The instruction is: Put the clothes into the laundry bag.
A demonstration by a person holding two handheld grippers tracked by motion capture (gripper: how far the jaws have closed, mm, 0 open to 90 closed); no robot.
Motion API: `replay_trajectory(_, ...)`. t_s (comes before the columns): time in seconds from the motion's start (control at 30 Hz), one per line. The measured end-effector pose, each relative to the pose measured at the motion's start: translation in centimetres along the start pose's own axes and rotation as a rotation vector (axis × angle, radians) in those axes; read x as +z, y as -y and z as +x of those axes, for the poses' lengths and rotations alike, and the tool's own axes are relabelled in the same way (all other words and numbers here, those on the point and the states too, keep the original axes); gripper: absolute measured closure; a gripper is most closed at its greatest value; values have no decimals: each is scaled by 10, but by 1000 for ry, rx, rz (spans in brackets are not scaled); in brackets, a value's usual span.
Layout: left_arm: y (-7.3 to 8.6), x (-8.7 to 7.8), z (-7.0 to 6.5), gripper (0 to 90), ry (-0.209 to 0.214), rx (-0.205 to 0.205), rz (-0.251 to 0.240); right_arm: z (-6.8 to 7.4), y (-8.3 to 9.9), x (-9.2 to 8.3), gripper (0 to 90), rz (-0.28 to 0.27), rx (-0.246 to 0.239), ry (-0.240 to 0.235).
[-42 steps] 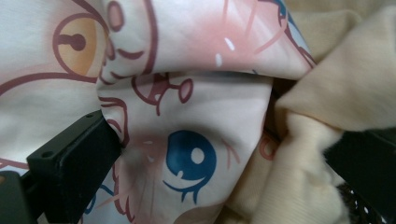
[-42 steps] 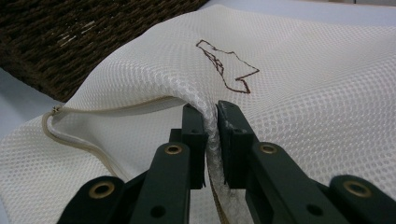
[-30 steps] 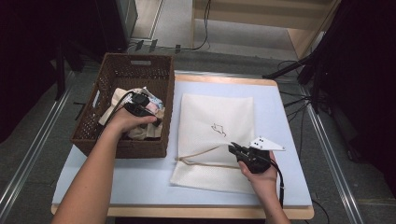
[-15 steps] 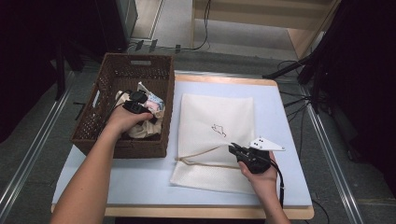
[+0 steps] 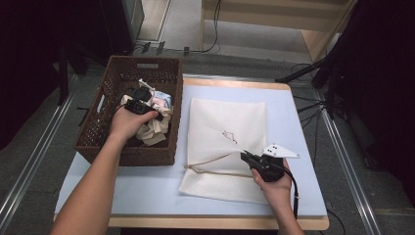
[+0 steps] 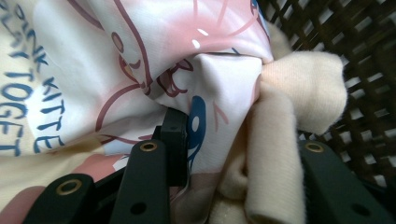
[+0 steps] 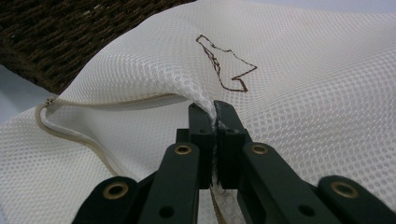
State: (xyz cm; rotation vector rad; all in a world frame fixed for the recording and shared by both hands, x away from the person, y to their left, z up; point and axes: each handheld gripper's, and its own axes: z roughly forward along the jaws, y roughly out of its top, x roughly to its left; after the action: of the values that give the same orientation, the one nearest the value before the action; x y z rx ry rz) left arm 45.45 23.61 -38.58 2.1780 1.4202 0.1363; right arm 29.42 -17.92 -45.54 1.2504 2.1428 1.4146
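Note:
A brown wicker basket (image 5: pixel 126 152) stands at the table's left with crumpled clothes (image 5: pixel 155 128) in it. My left gripper (image 5: pixel 146 110) reaches into it. Its jaws have just been closing and now pinch a white printed cloth (image 6: pixel 116 56) and a cream cloth (image 6: pixel 299 88) between them (image 6: pixel 243 140). A white mesh laundry bag (image 5: pixel 225 122) with a small brown emblem lies flat beside the basket. My right gripper (image 5: pixel 243 156) is shut on the bag's upper layer at its zipper opening (image 7: pixel 214 109), holding that mesh (image 7: pixel 303 93) slightly raised.
The table top is a pale blue mat (image 5: pixel 142 186) with a wooden edge. The basket's wall (image 7: pixel 70 42) stands close to the bag's left side. Cables and stand legs lie on the floor beyond the table.
My left gripper's jaws have closed on the clothes, and the hand has risen a little with the bundle. The right hand and the mesh bag have stayed put.

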Motion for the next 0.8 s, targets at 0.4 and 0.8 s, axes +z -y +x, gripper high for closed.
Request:
replay_trajectory(0.4, 7, -55, -12, 611, 75, -19, -232, 1, 0, -3, 876, -31, -2, 4)
replay_trajectory(0.8, 11, -69, -14, 599, -72, -25, -313, 1, 0, -4, 876, -31, -2, 4)
